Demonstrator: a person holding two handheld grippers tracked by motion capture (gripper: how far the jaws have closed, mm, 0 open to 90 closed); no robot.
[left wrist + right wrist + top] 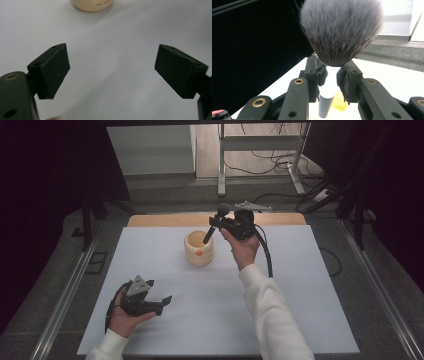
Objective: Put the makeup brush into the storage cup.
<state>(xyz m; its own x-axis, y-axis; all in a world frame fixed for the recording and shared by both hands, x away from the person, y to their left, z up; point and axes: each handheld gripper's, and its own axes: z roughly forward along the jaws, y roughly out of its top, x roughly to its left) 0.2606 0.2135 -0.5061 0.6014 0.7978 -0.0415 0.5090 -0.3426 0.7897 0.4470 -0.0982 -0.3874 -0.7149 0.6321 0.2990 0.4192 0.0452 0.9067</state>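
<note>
A cream-coloured cup [198, 248] with a small red mark stands on the white table [280, 305], a little beyond its middle. My right gripper [218, 221] is shut on a makeup brush [212, 226] just right of and above the cup; the dark handle slants down into the cup's mouth, the bristle head points up. In the right gripper view the grey bristles [340, 30] rise above the jaws, which clamp the silver ferrule [329, 83]. My left gripper [159, 302] rests low at the near left, open and holding nothing. The cup's base [92, 5] appears beyond its fingers [53, 70].
A wooden strip [165, 220] edges the table's far side. Beyond it are metal desk legs [221, 160] and cables [280, 165] on the floor. Dark curtains [45, 195] stand at both sides. Open white surface lies between the left gripper and the cup.
</note>
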